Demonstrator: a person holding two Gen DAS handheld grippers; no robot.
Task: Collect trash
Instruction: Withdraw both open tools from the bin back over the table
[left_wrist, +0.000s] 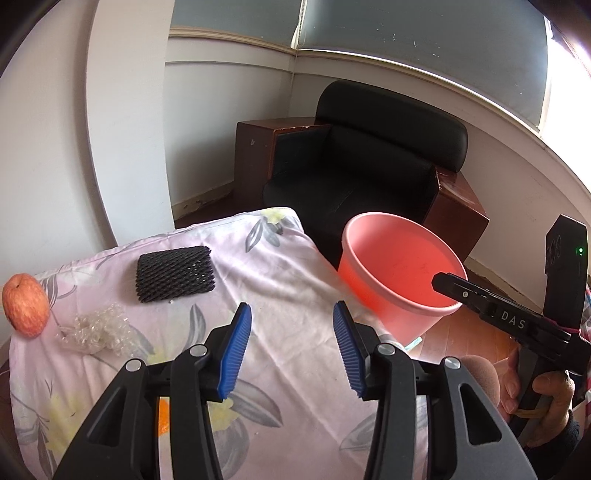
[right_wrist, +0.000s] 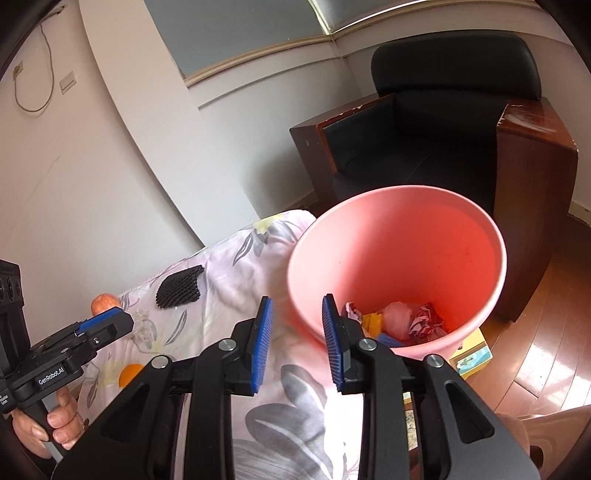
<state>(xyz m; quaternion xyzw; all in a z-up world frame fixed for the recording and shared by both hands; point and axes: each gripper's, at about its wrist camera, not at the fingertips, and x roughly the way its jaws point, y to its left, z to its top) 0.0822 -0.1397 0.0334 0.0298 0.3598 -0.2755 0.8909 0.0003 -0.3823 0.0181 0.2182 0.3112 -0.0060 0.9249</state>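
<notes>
Two hand-held grippers with ribbed blue pads hover over a bed covered in a pale pink sheet (left_wrist: 295, 280) printed with grey and yellow flowers. In the left wrist view, the left gripper (left_wrist: 292, 349) has its jaws spread apart with nothing between them, pointing across the sheet. Beyond it lie three things: a black foam mesh sleeve (left_wrist: 174, 273) lying flat, a crumpled clump of clear plastic wrap (left_wrist: 96, 330) nearer the camera and to the left, and a red-orange apple (left_wrist: 25, 305) at the sheet's left edge, just beside the wrap. A small orange fruit (right_wrist: 130, 374) shows partly behind the left gripper's body in the right wrist view. The right gripper (right_wrist: 297, 345) also has its jaws apart and empty (its tips sit at the near rim of the bin). That bin, a round pink plastic bucket (right_wrist: 399, 236), stands just off the right side of the bed, its near wall against the sheet's edge. Inside it, at the bottom, lies collected trash (right_wrist: 406, 317): crumpled red-and-white paper, a pale pink wad, a yellow scrap and something blue. A black leather armchair (left_wrist: 369, 162) with dark wooden sides stands behind the bucket in the corner, on a wooden floor. A yellow and blue box (right_wrist: 472, 354) lies on the floor beside the bucket's base.
</notes>
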